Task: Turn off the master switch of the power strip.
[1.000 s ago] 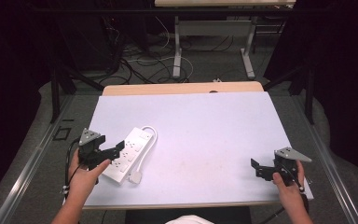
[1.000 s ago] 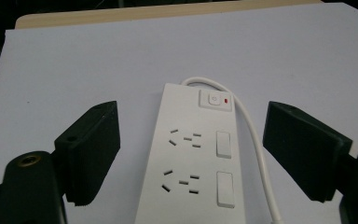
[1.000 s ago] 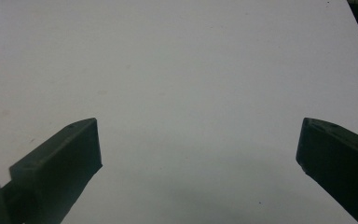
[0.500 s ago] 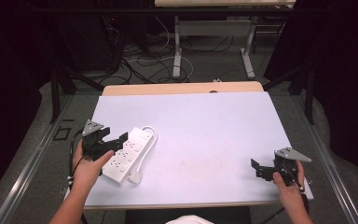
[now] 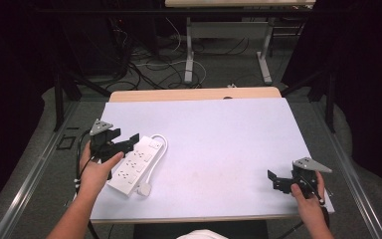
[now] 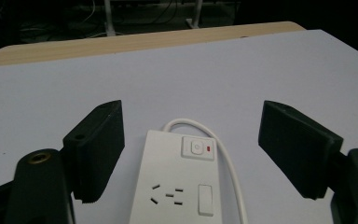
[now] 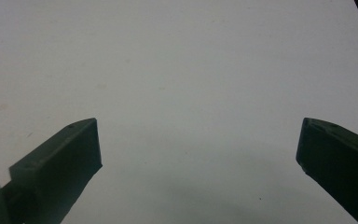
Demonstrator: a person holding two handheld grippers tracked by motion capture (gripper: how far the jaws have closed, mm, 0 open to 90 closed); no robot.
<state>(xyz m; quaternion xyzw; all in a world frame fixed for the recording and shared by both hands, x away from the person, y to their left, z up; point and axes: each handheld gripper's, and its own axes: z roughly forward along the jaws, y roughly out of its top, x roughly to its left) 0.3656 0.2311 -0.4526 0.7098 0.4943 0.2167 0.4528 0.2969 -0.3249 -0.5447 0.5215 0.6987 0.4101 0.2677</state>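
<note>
**Left tool poised over the power strip, right tool idle at the desk edge**

The person's left forearm comes in from the near left corner, hand wrapped around the left tool [image 5: 129,142], which points to the right and slightly away across the desk [image 5: 219,129]. Its jaws hang above the switch end of the strip [image 5: 133,164], spread wider than the strip and touching nothing; they have just been closing a little, with the strip under the gap rather than pressed between them. In the left gripper view the strip [image 6: 182,186] lies flat below the jaws, its switch [image 6: 196,148] with a red mark and one socket in sight, the cord [image 6: 223,154] looping round the far end and running back along its side.

The strip lies slanted near the left edge of the desk, its plug [image 5: 143,189] beside its near end.

The right hand [image 5: 308,194] rests at the near right corner, holding the right tool [image 5: 274,180] low, aimed left, jaws released and wide over bare desk [image 7: 191,70].
</note>
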